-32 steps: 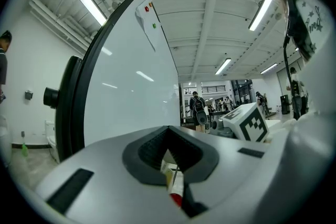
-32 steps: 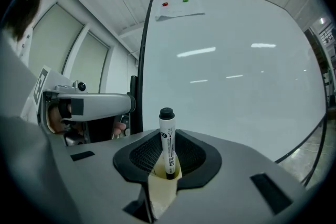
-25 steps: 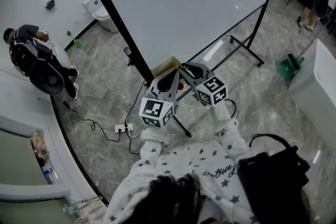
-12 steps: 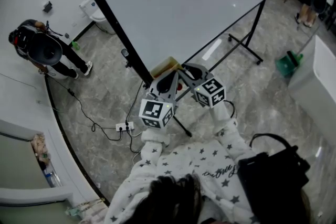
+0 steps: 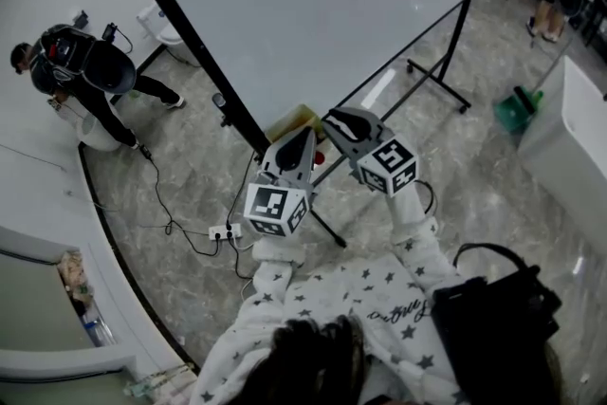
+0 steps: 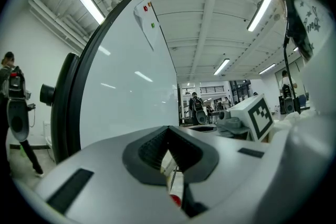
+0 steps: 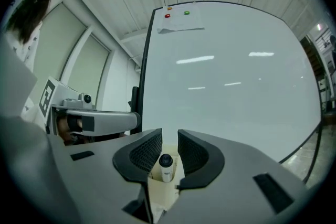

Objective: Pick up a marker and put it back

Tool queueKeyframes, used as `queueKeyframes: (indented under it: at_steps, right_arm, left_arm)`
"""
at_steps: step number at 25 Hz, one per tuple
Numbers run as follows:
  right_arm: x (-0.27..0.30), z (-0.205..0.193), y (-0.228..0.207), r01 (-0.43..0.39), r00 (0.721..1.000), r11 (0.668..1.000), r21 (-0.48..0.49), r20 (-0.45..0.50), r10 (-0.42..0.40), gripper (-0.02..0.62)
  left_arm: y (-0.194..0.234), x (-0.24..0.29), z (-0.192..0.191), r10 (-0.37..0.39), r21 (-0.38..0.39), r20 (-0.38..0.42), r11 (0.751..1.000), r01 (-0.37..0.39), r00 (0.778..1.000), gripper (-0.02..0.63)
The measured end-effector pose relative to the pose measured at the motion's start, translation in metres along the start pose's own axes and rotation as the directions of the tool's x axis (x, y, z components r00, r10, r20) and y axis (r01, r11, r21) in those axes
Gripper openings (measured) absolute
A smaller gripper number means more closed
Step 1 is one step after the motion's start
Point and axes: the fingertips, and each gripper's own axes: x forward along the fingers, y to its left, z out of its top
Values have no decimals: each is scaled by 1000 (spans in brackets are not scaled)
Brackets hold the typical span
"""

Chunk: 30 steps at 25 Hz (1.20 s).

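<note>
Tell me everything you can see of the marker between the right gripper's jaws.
The marker is slim, with a white, plastic-looking barrel and a rounded black cap on top. It stands upright in a cream holder, which hides its lower part. The right gripper has its jaws apart on either side. The marker looks narrower than the gap, so it seems unpinched. No print is legible.

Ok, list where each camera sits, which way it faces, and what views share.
Head view: on the person's head, steeply down onto left gripper, right gripper, large white whiteboard; star-printed sleeves show.
Left gripper view: on the left gripper, along its jaws beside the whiteboard; right gripper shows.
Right gripper view: on the right gripper, facing the whiteboard; black-capped white marker between its jaws.
All three share the whiteboard.
</note>
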Motion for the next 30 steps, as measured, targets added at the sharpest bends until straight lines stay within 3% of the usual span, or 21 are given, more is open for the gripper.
queueKeyframes:
  at_steps: [14,15,16,30]
  right_arm:
    - [-30,78,26,-31,998,998,-58,51,34,81]
    - [-33,82,25,-22,998,998,-58,61,25,56]
    - [-37,85,24,-12,997,998,-57,73,16,5]
    - [-61,96,24,-15,995,1000,7,102,14,5]
  left_arm:
    - [-27,-2,59,-43,50,22,998,42,999,2]
    - [-30,-3,62,-47,48,26,998,45,999,2]
    - [-32,-3,64,-50,47,30,998,49,998,2]
    - [-51,-4,71,-85,41,31,996,83,996,2]
